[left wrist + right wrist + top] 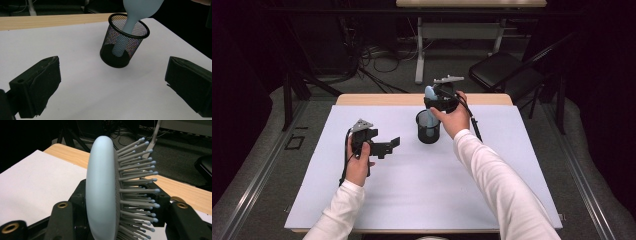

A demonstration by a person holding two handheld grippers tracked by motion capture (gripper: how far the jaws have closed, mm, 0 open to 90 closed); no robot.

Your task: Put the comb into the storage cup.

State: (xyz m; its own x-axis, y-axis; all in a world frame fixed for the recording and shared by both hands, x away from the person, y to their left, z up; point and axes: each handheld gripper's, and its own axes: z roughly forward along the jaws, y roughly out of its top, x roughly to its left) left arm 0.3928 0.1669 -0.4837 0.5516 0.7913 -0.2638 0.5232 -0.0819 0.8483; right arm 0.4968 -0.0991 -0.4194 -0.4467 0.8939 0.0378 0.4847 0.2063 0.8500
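A light blue hairbrush stands upright with its handle down inside a black mesh cup near the middle back of the white sheet. My right gripper is shut on the brush's head from above. In the right gripper view the brush sits edge-on between the jaws of the right gripper, bristles pointing right. My left gripper rests open left of the cup, with nothing between its fingers. The left gripper faces the cup, where the brush leans in through the rim.
A white sheet covers most of the wooden table. Beyond the far edge stand a black chair, a desk frame and cables on the floor. Bare sheet lies in front of the cup and to both sides.
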